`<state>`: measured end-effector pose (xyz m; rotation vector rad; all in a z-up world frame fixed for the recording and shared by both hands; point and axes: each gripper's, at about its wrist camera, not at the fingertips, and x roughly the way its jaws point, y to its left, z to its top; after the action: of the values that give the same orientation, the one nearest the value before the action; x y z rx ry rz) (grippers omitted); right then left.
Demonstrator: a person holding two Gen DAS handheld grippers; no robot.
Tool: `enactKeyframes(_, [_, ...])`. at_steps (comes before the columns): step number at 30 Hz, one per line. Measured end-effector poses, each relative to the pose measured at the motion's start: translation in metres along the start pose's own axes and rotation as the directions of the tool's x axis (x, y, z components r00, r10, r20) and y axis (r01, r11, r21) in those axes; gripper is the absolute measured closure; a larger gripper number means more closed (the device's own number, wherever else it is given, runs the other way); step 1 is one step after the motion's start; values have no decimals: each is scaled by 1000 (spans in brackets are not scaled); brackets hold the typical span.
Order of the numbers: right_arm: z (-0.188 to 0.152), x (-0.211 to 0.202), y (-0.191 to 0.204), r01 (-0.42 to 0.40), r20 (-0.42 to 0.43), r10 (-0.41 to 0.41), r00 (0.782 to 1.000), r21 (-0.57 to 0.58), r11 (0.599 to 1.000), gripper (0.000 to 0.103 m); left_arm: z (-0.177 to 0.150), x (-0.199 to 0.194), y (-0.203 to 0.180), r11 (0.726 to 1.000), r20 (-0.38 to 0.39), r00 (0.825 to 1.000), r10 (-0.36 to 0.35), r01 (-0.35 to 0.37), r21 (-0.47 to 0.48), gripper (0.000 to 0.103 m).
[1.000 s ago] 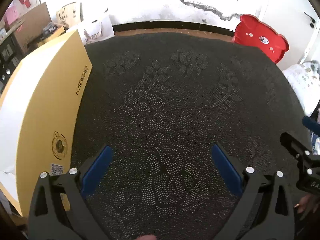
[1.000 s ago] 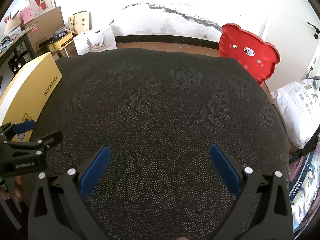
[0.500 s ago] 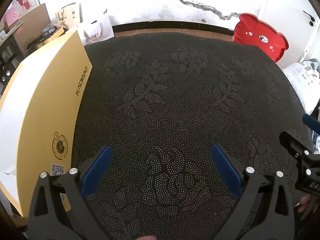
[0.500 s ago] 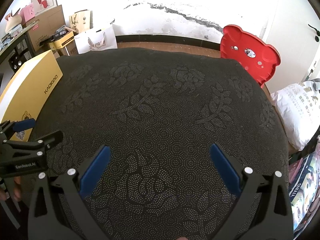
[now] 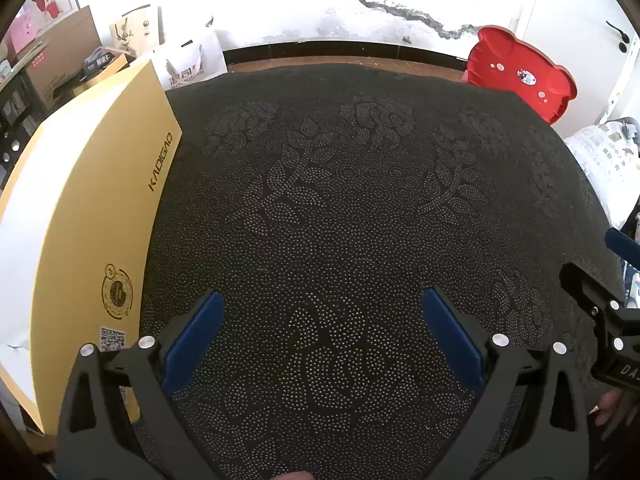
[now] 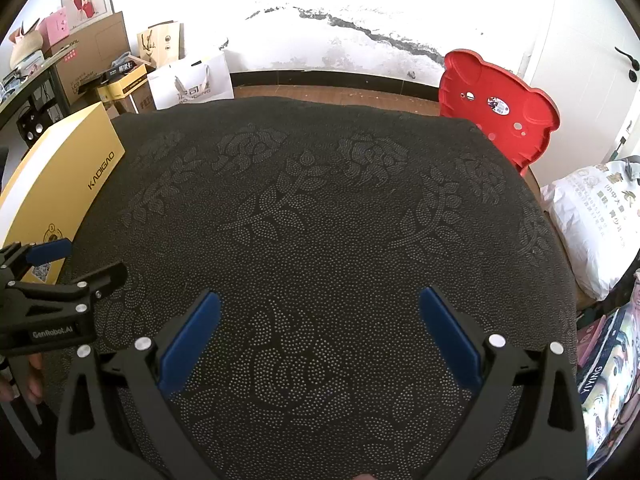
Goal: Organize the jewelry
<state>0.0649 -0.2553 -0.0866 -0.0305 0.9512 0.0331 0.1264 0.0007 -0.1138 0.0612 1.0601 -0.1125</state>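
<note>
Nearest us in the left wrist view, the left gripper (image 5: 320, 304) has its jaws spread wide and released, its blue pads (image 5: 192, 336) hovering over the black dotted cloth (image 5: 340, 208) with nothing between them. The right wrist view shows the same of the right gripper (image 6: 318, 304): jaws fully apart, grasping nothing, the flower-patterned cloth bare below.

Each tool catches the other at the frame edge. At 3 o'clock in the left view we see only part of the right gripper (its lettering is cut off), with fingertips of the holding hand (image 5: 612, 408) below it. At 9 o'clock in the right view the left gripper's black body reads "GenRobot.AI".

We find no jewelry in either view; where it lies we cannot tell.

Farther out, at 9 to 10 o'clock, a yellow KADIGAO box (image 5: 100, 220) lies along the cloth's left edge, its near end running out of frame. At 1 o'clock a red bear-shaped stool (image 6: 496, 112) sits tipped on its side beyond the far corner. At 11 o'clock stand a white paper bag (image 6: 188, 84) and cardboard boxes (image 6: 88, 56), small and distorted. At 3 o'clock in the right view a white printed sack (image 6: 592, 216) is partly cut off. The wall behind is overexposed.
</note>
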Motion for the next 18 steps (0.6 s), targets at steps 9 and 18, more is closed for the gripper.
enactKeyframes(9, [0, 0, -1, 2, 0, -2, 1000, -1, 1000, 7, -1, 1, 1, 1000, 0, 1000, -1, 1, 0, 6])
enactKeyframes(18, [-1, 0, -1, 0, -1, 0, 1000, 1, 1000, 7, 0, 1, 0, 1000, -1, 1000, -1, 1, 0, 6])
